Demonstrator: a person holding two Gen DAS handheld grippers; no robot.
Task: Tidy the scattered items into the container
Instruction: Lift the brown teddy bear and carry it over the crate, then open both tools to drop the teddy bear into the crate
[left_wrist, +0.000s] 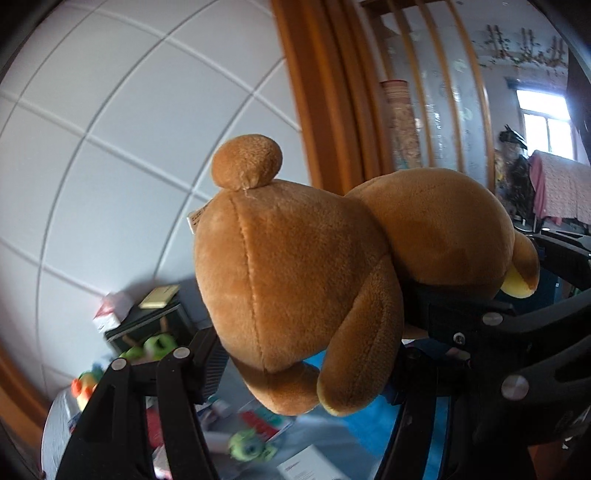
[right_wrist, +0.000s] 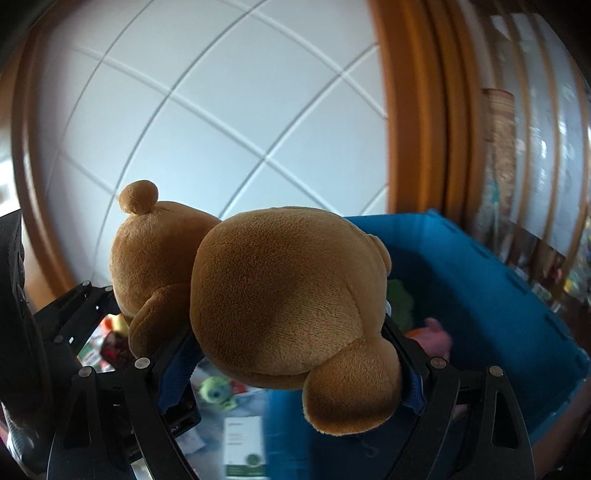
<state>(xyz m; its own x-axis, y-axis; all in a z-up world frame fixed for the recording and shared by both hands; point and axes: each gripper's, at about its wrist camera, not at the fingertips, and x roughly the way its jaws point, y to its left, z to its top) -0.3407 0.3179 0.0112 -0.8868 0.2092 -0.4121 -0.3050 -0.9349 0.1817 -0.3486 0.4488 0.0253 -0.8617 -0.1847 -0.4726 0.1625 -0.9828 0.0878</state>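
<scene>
A brown plush bear (left_wrist: 303, 273) fills both views, held in the air between my two grippers. My left gripper (left_wrist: 314, 354) is shut on the bear's body and arm. My right gripper (right_wrist: 291, 354) is shut on the bear's (right_wrist: 280, 306) rump and leg. The blue container (right_wrist: 480, 288) stands below and to the right in the right wrist view, with a green toy (right_wrist: 400, 302) and a pink toy (right_wrist: 437, 338) inside. The fingertips of both grippers are hidden by the plush.
Scattered items lie on the floor below: a green one-eyed toy (left_wrist: 249, 448), a white leaflet (right_wrist: 243, 450), small boxes (left_wrist: 110, 314), an orange-and-green toy (left_wrist: 83, 387). A white tiled floor (left_wrist: 110, 147) and a wooden door frame (left_wrist: 321, 92) lie behind.
</scene>
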